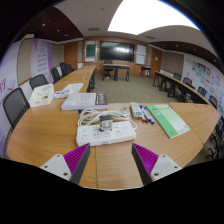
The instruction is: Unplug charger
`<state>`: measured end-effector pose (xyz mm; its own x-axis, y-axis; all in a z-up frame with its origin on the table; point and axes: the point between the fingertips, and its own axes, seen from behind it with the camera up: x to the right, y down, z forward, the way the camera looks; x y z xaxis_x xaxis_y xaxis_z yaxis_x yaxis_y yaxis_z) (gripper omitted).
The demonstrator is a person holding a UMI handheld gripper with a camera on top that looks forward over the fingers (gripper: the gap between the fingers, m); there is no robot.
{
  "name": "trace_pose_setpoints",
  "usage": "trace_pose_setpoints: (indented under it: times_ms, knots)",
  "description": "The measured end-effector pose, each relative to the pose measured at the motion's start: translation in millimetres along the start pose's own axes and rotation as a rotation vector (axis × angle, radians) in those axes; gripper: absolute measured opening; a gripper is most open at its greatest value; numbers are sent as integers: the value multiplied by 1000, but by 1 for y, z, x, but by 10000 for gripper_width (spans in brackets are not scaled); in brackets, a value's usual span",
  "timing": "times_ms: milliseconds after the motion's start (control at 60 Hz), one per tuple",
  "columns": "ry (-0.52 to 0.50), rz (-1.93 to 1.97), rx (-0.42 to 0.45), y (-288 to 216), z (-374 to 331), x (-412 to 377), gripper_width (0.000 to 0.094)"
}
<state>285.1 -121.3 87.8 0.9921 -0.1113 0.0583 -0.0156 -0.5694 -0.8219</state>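
A white power strip (106, 131) lies on the wooden table (40, 128), just ahead of my fingers and between their lines. A white charger (107, 120) is plugged into its top, with a white cable coiled behind it (95, 115). My gripper (111, 157) is open, held above the table's near edge, short of the strip. Its purple pads (76, 157) stand wide apart with only bare table between them.
A white box (79, 101) and a paper stack (44, 95) lie beyond the strip to the left. A green folder (168, 120) and markers (143, 114) lie to the right. Office chairs (15, 104) line the left side; more tables stand beyond.
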Motion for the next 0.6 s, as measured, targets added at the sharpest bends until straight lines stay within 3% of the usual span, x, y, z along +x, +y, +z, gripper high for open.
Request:
trace_pose_setpoints:
  times_ms: [117,200,283,350,450,600]
  knots:
    - [-40,-52,45,-29,63,-23,857]
    - [-44,-70,31,-37,103,-28,854]
    - [-58,-65,29,-43,133,-31,797]
    - [-69,-68,15,-41,151,-31,694]
    - [-54,-72,17,-44,166,-25,400]
    - [-112,-48,16,-42,167,-29,281]
